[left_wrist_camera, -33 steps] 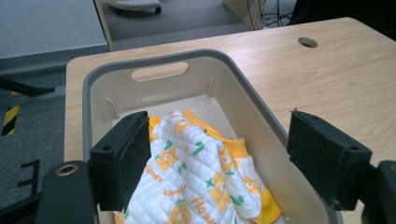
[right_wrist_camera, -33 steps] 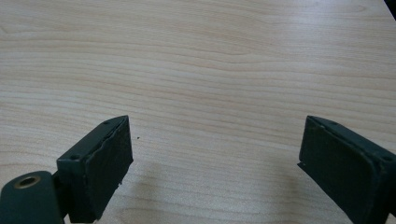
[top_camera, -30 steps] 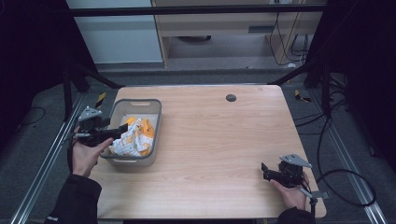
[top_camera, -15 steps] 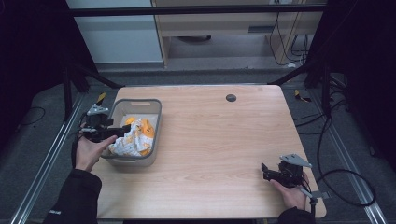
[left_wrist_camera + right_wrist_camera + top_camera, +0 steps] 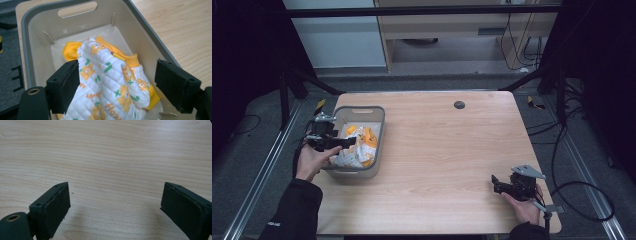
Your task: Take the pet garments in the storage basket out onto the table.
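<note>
A grey plastic bin [image 5: 378,131] stands at the table's left edge and holds a crumpled white garment with orange flowers and orange trim [image 5: 357,147]. In the left gripper view the garment [image 5: 110,85] lies between the wide-apart jaws of my left gripper [image 5: 120,87], and the left jaw touches the cloth. The high view shows my left gripper [image 5: 343,142] reaching over the bin's left wall. My right gripper [image 5: 498,184] hovers low over bare wood near the table's front right corner, open, with nothing between its jaws [image 5: 115,207].
The bin wall [image 5: 145,27] has a handle slot [image 5: 77,9] at its far end. A dark round grommet [image 5: 459,104] sits in the tabletop at the back. Dark floor, cables and frame legs surround the table; wide bare wood lies between the bin and the right gripper.
My left gripper has moved right, from outside the bin's left wall to over the garment inside. The right gripper has stayed in place.
</note>
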`<state>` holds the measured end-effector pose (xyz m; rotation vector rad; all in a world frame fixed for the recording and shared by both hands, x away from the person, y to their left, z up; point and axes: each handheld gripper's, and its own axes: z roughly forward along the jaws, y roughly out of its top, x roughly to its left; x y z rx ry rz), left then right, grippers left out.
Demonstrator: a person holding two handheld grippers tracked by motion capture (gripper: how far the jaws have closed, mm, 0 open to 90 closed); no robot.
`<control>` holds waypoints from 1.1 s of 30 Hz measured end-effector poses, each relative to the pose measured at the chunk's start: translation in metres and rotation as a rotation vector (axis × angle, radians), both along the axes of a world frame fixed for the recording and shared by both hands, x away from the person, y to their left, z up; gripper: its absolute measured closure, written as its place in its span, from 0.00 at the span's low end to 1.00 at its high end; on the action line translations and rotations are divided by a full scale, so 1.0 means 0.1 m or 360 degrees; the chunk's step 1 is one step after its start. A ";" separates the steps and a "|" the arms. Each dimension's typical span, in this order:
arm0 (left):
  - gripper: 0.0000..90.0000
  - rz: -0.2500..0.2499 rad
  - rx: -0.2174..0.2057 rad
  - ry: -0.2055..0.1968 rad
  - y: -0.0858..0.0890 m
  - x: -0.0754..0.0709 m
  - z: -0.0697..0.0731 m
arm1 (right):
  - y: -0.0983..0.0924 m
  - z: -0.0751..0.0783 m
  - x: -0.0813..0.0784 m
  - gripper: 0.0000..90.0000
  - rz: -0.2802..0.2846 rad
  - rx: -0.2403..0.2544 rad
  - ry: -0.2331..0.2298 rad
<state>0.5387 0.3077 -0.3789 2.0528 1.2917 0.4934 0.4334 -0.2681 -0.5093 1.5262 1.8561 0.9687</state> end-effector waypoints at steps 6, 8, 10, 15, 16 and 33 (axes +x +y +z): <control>0.22 -0.0024 0.0050 0.0050 -0.05 0.04 -0.01 | 0.00 0.00 0.00 0.10 0.0003 0.0001 0.0005; 0.21 -0.0025 0.0060 0.0068 -0.06 0.05 -0.01 | 0.00 0.00 0.00 0.10 0.0005 0.0001 0.0006; 0.21 -0.0025 0.0069 0.0082 -0.08 0.06 -0.02 | 0.00 0.00 0.00 0.10 0.0005 0.0000 0.0006; 0.20 -0.0022 0.0089 0.0134 -0.11 0.09 -0.07 | 0.00 0.00 0.00 0.10 0.0009 -0.0004 0.0008; 0.20 -0.0025 0.0099 0.0142 -0.11 0.10 -0.08 | 0.00 0.00 0.00 0.10 0.0010 -0.0006 0.0009; 0.19 -0.0029 0.0147 0.0274 -0.15 0.16 -0.22 | 0.01 -0.01 0.01 0.09 0.0017 -0.0001 0.0028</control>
